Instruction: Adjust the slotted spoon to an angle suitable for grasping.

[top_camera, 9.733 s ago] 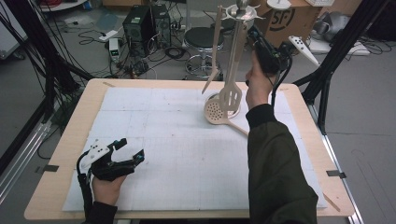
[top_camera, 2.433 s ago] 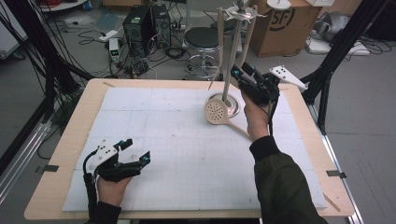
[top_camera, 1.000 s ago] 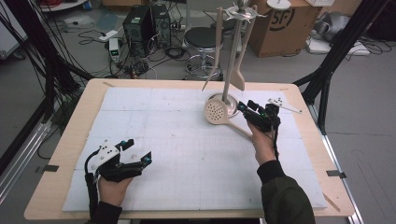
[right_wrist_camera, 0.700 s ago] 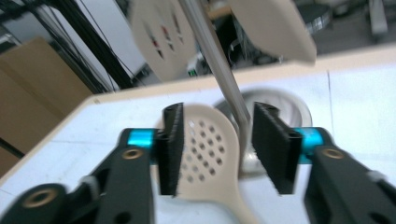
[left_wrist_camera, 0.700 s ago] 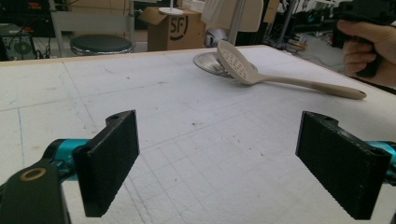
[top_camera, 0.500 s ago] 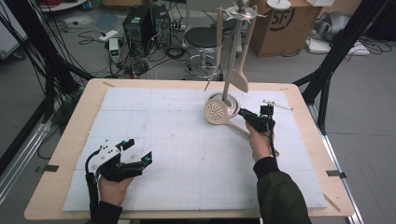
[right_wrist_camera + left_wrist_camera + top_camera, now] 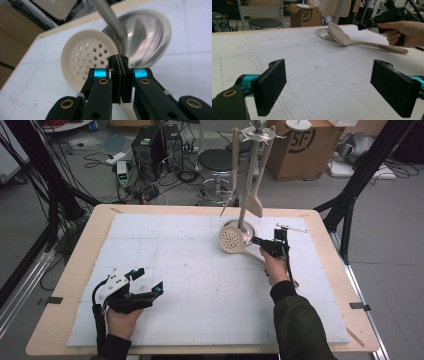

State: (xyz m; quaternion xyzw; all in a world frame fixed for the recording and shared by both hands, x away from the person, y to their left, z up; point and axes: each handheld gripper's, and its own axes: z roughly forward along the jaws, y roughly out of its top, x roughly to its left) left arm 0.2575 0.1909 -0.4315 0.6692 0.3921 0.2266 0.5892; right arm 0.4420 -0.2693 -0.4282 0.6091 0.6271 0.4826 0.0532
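Your left gripper (image 7: 142,285) rests on the white mat (image 7: 190,320) near the front left corner, jaws wide with nothing between them; parked there it stays clear of the work while its camera looks across at the far side.

Past the middle of the table, the cream slotted spoon (image 7: 231,240) lies flat, its perforated head propped on the rim of the utensil stand's steel base (image 7: 243,226) and its handle running back towards you along the mat. That propping probably lifts the neck slightly, which would make it easier to take.

Your right gripper (image 7: 261,241) sits just above the neck of the spoon. Its jaws have just been closing and now meet pad to pad, with nothing between them, so the spoon is not gripped.
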